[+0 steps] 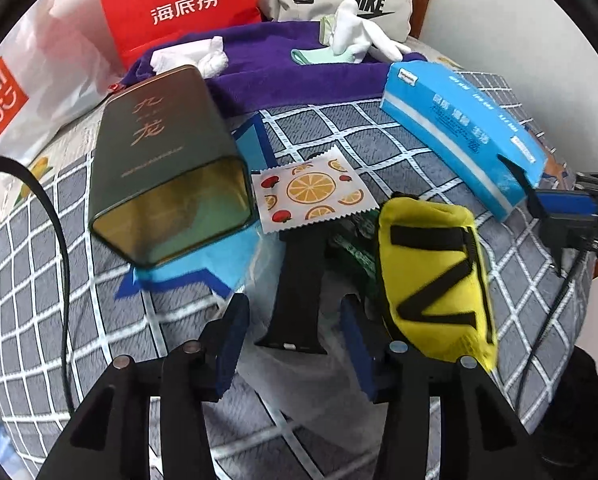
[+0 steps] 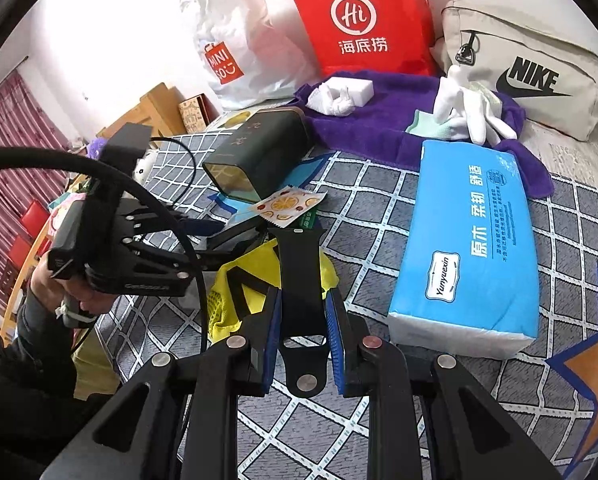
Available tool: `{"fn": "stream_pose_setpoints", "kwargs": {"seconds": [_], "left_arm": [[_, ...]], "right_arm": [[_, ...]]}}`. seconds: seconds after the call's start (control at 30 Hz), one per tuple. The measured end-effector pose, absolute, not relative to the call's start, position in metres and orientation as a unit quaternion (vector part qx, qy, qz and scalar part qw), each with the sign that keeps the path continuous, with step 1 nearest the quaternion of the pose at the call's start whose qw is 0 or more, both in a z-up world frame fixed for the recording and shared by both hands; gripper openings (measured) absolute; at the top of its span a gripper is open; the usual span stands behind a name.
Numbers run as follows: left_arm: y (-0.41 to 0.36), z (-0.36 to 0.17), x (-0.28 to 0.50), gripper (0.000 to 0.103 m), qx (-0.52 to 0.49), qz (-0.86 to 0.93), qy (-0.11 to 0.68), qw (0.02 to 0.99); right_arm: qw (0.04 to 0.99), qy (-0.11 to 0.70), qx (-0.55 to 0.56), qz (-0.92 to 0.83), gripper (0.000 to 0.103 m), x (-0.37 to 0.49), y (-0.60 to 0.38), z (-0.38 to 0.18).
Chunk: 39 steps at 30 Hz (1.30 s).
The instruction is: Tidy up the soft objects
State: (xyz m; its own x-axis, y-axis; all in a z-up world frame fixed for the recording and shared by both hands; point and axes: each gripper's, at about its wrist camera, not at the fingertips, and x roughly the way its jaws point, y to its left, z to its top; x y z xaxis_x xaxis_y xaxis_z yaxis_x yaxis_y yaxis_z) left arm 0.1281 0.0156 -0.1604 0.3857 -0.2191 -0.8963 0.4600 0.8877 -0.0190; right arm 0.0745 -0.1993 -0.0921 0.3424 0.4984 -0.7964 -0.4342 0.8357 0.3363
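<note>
Underneath everything lies a bed with a grey checked cover point(image 2: 439, 216), and all the things rest on it. At the far side a purple towel point(image 2: 383, 120) is spread, with a red bag point(image 2: 363, 20), a white Miniso bag point(image 2: 235, 52) and a beige Nike bag point(image 2: 539, 76) standing behind it. White socks point(image 2: 471, 108) and a knotted white cloth point(image 2: 335, 98) lie on the towel. Nearer, a blue tissue pack point(image 2: 471, 240) lies on the cover at the right side. A dark green tin point(image 1: 167, 160) lies on its side at the left, with the open end toward the left wrist camera. A yellow pouch with black straps point(image 1: 435, 284) lies in the middle, just beside a black watch strap point(image 2: 303, 276). A small cloth with an orange print point(image 1: 311, 194) lies between the tin and the pouch, touching the far end of the strap.

The right claw point(image 2: 303, 340) holds the black watch strap between its blue pads, one pad on each edge of the strap. The left claw point(image 1: 295, 344) stands wide, with nothing between its pads, and its tips are on either side of the near end of the strap.
</note>
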Motion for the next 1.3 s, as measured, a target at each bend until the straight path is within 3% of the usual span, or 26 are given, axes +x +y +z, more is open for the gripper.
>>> {"fn": "stream_pose_setpoints", "kwargs": {"seconds": [0.03, 0.1, 0.13, 0.2, 0.27, 0.57, 0.6, 0.67, 0.73, 0.87, 0.9, 0.97, 1.3], "left_arm": [[0.016, -0.160, 0.128, 0.028, 0.119, -0.203, 0.514, 0.825], [0.022, -0.154, 0.127, 0.028, 0.106, -0.206, 0.514, 0.826], [0.025, -0.150, 0.125, 0.021, 0.100, -0.207, 0.511, 0.829], [0.033, -0.140, 0.117, 0.019, 0.093, -0.207, 0.504, 0.833], [0.039, -0.133, 0.109, 0.008, 0.091, -0.207, 0.499, 0.837], [0.040, -0.140, 0.103, 0.008, 0.088, -0.211, 0.504, 0.833], [0.036, -0.140, 0.106, 0.010, 0.088, -0.218, 0.501, 0.833], [0.029, -0.142, 0.111, 0.025, 0.093, -0.224, 0.500, 0.831], [0.020, -0.145, 0.115, 0.034, 0.111, -0.218, 0.498, 0.832], [0.013, -0.162, 0.125, 0.037, 0.143, -0.196, 0.510, 0.825], [0.014, -0.162, 0.125, 0.036, 0.137, -0.196, 0.507, 0.828], [0.015, -0.161, 0.127, 0.020, 0.128, -0.202, 0.509, 0.827], [0.034, -0.138, 0.111, 0.020, 0.095, -0.210, 0.495, 0.838]], "right_arm": [[0.818, 0.498, 0.034, 0.284, 0.022, 0.074, -0.200, -0.092], [0.818, 0.501, 0.034, 0.282, 0.022, 0.074, -0.199, -0.093], [0.818, 0.501, 0.033, 0.281, 0.022, 0.073, -0.199, -0.093], [0.818, 0.501, 0.033, 0.281, 0.022, 0.072, -0.199, -0.092], [0.819, 0.499, 0.033, 0.282, 0.022, 0.071, -0.198, -0.091], [0.818, 0.493, 0.029, 0.295, 0.022, 0.067, -0.190, -0.085], [0.818, 0.493, 0.028, 0.295, 0.022, 0.067, -0.189, -0.085], [0.818, 0.493, 0.028, 0.295, 0.022, 0.065, -0.188, -0.083], [0.819, 0.491, 0.026, 0.294, 0.022, 0.064, -0.187, -0.080], [0.822, 0.490, 0.026, 0.288, 0.022, 0.064, -0.191, -0.078], [0.823, 0.490, 0.026, 0.286, 0.022, 0.064, -0.193, -0.078], [0.823, 0.492, 0.028, 0.283, 0.022, 0.064, -0.195, -0.079], [0.824, 0.486, 0.030, 0.289, 0.022, 0.062, -0.195, -0.075]]}}
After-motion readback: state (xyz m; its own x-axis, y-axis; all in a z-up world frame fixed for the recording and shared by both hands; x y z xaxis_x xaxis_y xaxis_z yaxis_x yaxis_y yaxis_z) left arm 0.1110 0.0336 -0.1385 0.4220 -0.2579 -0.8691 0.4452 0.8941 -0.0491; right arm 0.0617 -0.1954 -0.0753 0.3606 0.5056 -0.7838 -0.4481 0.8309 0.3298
